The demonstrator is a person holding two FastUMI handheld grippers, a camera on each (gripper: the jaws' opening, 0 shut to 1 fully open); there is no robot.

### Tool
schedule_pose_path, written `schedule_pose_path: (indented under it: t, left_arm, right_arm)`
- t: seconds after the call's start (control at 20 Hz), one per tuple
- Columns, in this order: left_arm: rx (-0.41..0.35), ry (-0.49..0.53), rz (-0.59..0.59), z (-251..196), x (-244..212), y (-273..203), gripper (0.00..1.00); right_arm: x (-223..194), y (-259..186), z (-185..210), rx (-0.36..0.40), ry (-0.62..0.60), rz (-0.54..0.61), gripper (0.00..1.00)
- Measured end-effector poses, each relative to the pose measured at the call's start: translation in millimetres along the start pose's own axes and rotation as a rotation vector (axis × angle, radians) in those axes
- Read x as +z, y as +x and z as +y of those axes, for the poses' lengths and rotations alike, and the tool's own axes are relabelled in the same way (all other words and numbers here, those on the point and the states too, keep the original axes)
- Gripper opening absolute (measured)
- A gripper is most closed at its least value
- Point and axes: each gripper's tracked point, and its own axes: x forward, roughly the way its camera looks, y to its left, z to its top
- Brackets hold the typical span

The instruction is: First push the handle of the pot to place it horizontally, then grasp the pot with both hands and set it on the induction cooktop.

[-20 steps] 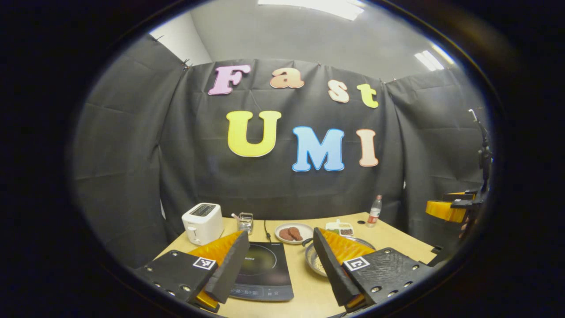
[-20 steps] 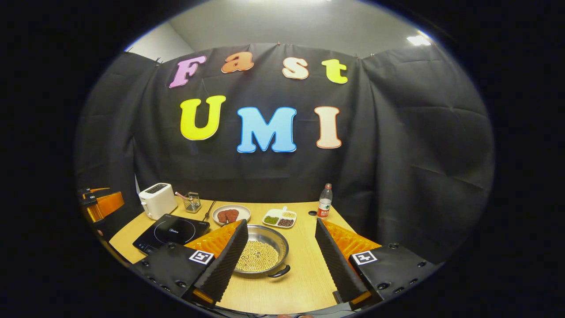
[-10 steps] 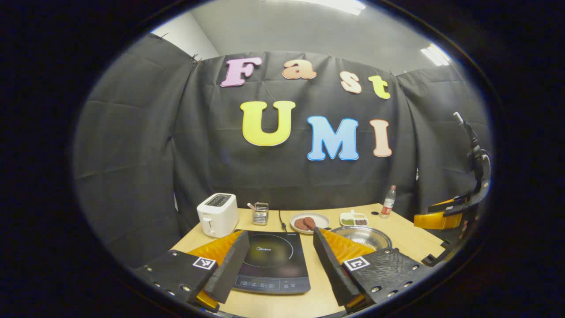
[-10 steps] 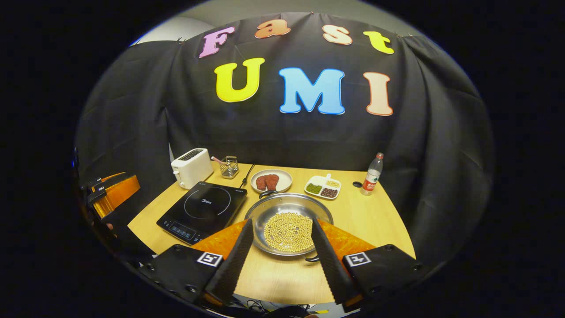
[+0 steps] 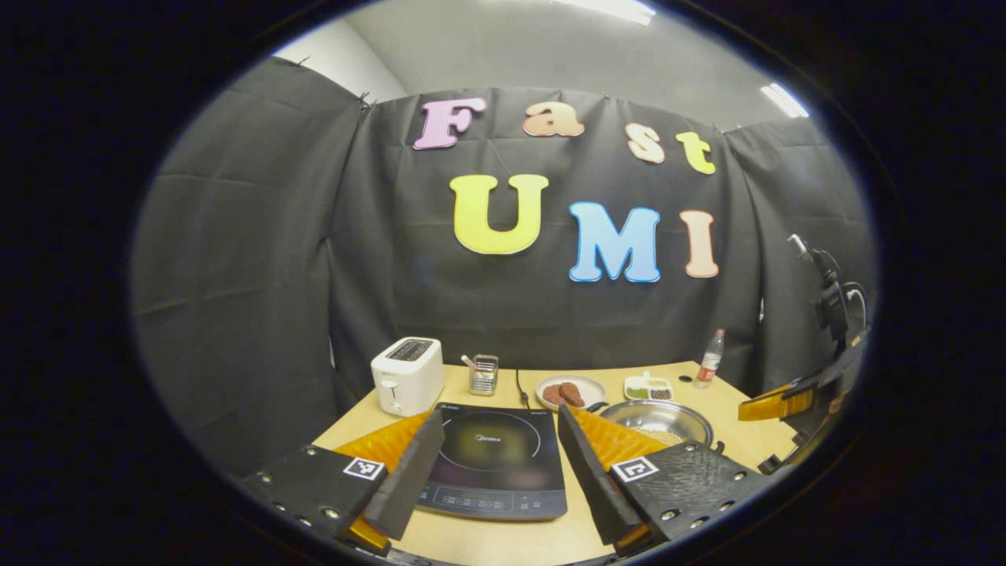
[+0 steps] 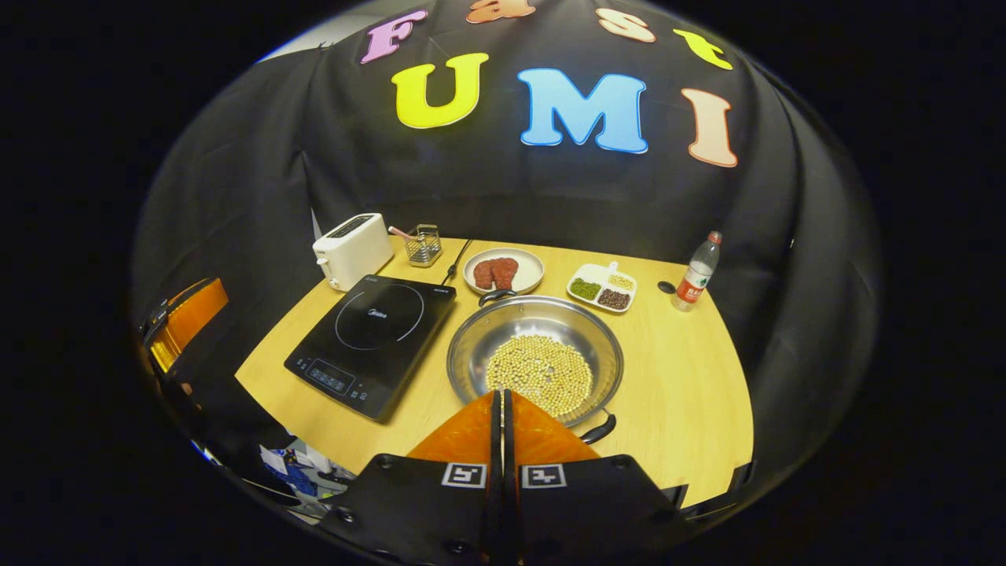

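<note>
In the right gripper view, the left claw point(image 6: 185, 314) shows at the far left edge, off the worktop point(image 6: 692, 409); in the left gripper view its fingers stand wide apart with nothing between them, framing the induction cooktop point(image 5: 491, 460). On the worktop, going left to right in the right gripper view: a white toaster point(image 6: 352, 250) at the back corner, a small wire basket point(image 6: 424, 244) beside it, then the black induction cooktop point(image 6: 377, 338), a plate with two brown patties point(image 6: 503, 271), a divided dish of beans point(image 6: 602, 287), and a bottle point(image 6: 698, 271) at the far right.

The pot point(image 6: 534, 358) — a shallow steel pan with a heap of pale beans in it — sits on the worktop just right of the cooktop, not on it. One dark handle point(image 6: 497, 295) points toward the patty plate; the other handle point(image 6: 599, 429) points toward the near edge, slightly right.

The right claw point(image 6: 501, 405) has its fingers pressed together — holding nothing — with its tips at the pot's near rim; contact cannot be told.
</note>
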Motion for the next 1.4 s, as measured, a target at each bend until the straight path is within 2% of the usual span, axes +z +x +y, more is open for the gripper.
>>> schedule_pose_path:
  t: [0.05, 0.1, 0.15, 0.3, 0.4, 0.5, 0.6, 0.65, 0.95, 1.05, 1.1, 1.15, 1.2, 1.3, 1.35, 1.4]
  left_arm:
    - [0.003, 0.008, 0.004, -2, -1, 2, 0.89]
    - [0.010, 0.019, 0.010, -4, -2, 7, 0.85]
    - [0.022, 0.030, 0.021, -5, -3, 11, 0.89]
    - [0.043, 0.028, 0.053, -10, -9, 15, 0.89]
    - [0.060, 0.021, 0.078, -14, -15, 16, 0.85]
    - [0.073, 0.017, 0.094, -21, -19, 14, 0.93]
    - [0.089, 0.018, 0.111, -23, -25, 15, 0.89]
    - [0.097, 0.018, 0.117, -24, -26, 15, 0.93]
    - [0.135, 0.000, 0.161, -32, -34, 10, 0.93]
    - [0.147, 0.003, 0.168, -34, -35, 8, 0.85]
    - [0.153, 0.005, 0.169, -35, -36, 6, 0.89]
    - [0.158, 0.009, 0.173, -35, -34, 5, 0.85]
    - [0.165, 0.015, 0.176, -36, -35, 2, 0.89]
    - [0.177, 0.022, 0.183, -35, -35, 1, 0.89]
    - [0.183, 0.024, 0.185, -36, -35, 1, 0.85]
    - [0.188, 0.027, 0.186, -36, -34, -1, 0.89]
  right_arm:
    - [-7, 1, 3, 0.025, 0.019, 0.025, 0.02]
    - [-16, 5, 6, 0.053, 0.032, 0.062, 0.02]
    - [-26, 6, 6, 0.077, 0.036, 0.103, 0.02]
    - [-41, 15, 2, 0.125, 0.020, 0.164, 0.02]
    - [-56, 19, 5, 0.167, 0.032, 0.212, 0.02]
    - [-71, 29, 2, 0.193, 0.031, 0.263, 0.02]
    - [-85, 35, 2, 0.223, 0.039, 0.315, 0.02]
    - [-91, 39, -1, 0.224, 0.038, 0.334, 0.00]
    - [-105, 67, -25, 0.209, 0.024, 0.405, 0.02]
    - [-110, 76, -29, 0.207, 0.024, 0.420, 0.02]
    - [-111, 80, -32, 0.204, 0.025, 0.428, 0.02]
    - [-114, 84, -34, 0.203, 0.026, 0.437, 0.02]
    - [-116, 88, -37, 0.201, 0.024, 0.445, 0.00]
    - [-119, 96, -41, 0.193, 0.013, 0.454, 0.02]
    - [-121, 100, -44, 0.187, 0.007, 0.461, 0.02]
    - [-121, 103, -47, 0.183, 0.005, 0.465, 0.02]
